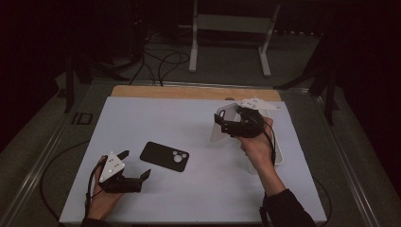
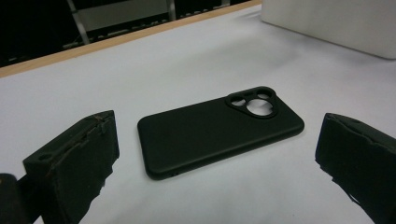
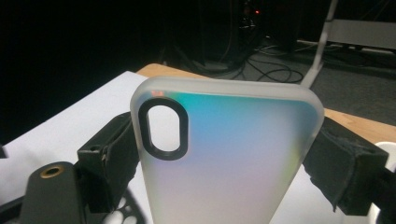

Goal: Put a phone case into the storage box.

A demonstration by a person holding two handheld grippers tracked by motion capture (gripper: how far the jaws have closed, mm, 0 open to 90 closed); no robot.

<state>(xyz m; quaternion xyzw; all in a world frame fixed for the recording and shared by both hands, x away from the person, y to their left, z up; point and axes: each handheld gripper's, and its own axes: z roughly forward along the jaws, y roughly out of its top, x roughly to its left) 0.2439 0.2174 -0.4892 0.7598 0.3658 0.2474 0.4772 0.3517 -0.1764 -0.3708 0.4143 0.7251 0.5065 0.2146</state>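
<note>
gripping frosted case [image 3: 229,158] upright, right tool [image 3: 224,154]; left tool [image 2: 210,154] gaping (black case [image 2: 219,130] just ahead).

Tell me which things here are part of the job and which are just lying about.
In the job:
frosted phone case, held in the right claw
black phone case, in front of the open left claw

Lying about:
white box
floor cables
metal stand

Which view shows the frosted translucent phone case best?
The right gripper view: the frosted translucent phone case stands upright between the right gripper jaws, its black-ringed camera cutout clear. The high view shows it small and partly hidden.
</note>
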